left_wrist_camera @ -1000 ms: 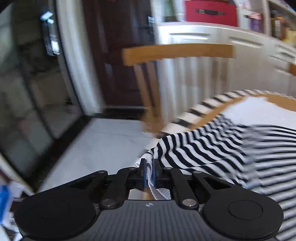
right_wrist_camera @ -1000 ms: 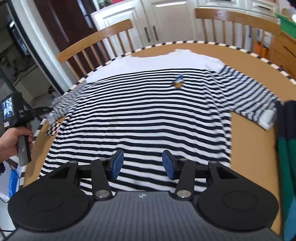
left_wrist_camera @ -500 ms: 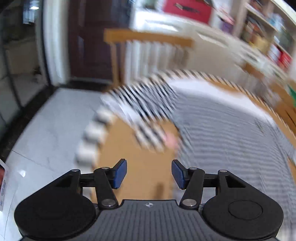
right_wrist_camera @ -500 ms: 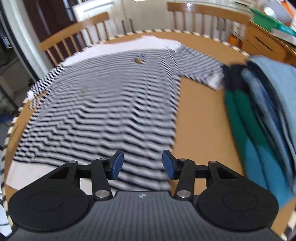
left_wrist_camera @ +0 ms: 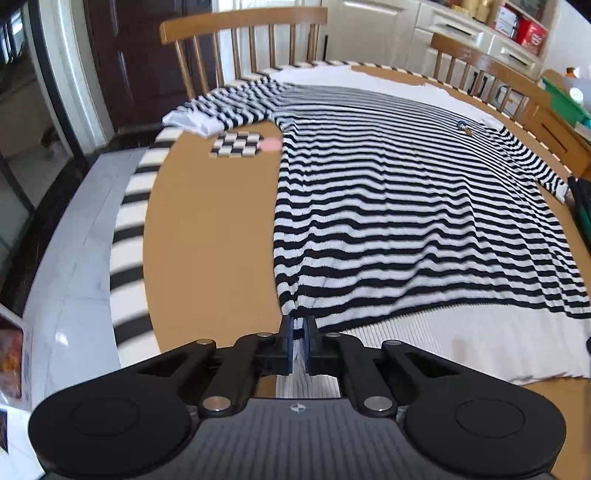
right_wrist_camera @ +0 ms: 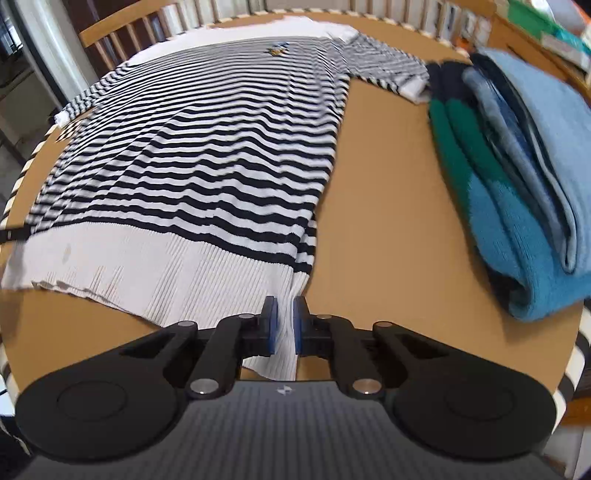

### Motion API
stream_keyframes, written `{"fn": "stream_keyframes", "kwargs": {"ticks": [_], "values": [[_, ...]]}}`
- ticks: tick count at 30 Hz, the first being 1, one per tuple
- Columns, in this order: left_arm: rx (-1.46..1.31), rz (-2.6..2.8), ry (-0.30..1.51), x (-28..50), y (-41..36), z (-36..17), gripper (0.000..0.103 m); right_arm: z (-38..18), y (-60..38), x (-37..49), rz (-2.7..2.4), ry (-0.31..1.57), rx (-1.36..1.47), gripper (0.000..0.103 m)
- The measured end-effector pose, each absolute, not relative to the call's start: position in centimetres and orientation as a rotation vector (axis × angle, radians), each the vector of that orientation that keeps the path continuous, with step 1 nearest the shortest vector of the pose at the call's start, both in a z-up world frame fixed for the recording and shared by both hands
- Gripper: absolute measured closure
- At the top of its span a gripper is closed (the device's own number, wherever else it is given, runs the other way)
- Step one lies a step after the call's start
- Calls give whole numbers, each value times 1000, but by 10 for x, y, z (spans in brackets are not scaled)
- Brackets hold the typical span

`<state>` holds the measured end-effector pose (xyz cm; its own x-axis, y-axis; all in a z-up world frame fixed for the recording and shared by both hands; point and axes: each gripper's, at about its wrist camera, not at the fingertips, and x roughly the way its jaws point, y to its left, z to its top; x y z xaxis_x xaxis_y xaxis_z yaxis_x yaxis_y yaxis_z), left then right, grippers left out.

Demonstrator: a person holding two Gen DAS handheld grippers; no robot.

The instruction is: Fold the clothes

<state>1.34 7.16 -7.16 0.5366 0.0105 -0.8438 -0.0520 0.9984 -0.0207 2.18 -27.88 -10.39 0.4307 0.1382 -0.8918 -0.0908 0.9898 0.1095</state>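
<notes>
A black-and-white striped sweater [left_wrist_camera: 406,206] [right_wrist_camera: 192,155] lies flat on the round wooden table [left_wrist_camera: 207,240] [right_wrist_camera: 388,221], its white ribbed hem nearest me and both sleeves spread out. My left gripper [left_wrist_camera: 299,332] is shut on the hem's left corner, with white rib pinched between the blue pads. My right gripper [right_wrist_camera: 284,314] is at the hem's right corner; its jaws are closing, and the pads press on a fold of white rib. A small duck emblem [right_wrist_camera: 277,50] sits near the sweater's chest.
A stack of folded clothes [right_wrist_camera: 517,166], blue, green and dark, lies on the table right of the sweater. A checkered marker [left_wrist_camera: 236,144] lies by the left sleeve. Wooden chairs [left_wrist_camera: 243,26] stand behind the table, with the floor [left_wrist_camera: 74,258] to its left.
The left gripper let go of the left sleeve cuff, opened, swung to the hem's left corner and shut on it. The right gripper slid right to the hem's right corner and closed on it.
</notes>
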Motion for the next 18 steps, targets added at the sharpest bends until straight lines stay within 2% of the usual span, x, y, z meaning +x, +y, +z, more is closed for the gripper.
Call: {"fn": "stream_keyframes", "kwargs": {"ticks": [6,8,9,10,12,15,18], "values": [[-19,58,997,4,69,-70,93,-100,-283,18,137,1122,49,93],[-17,65,1014,8,73,-69,76,-98,-281,19,118,1129,62,84],[-26,65,1024,9,75,-66,58,-96,-280,20,108,1133,69,81],[-36,64,1033,9,77,-64,49,-92,-280,17,94,1121,72,73],[-30,41,1017,15,80,-59,45,-83,-280,10,67,1099,79,71],[28,-7,998,26,80,-52,32,-69,-268,9,32,1048,79,71],[82,-71,970,42,80,-45,31,-56,-251,11,7,996,91,69]]}}
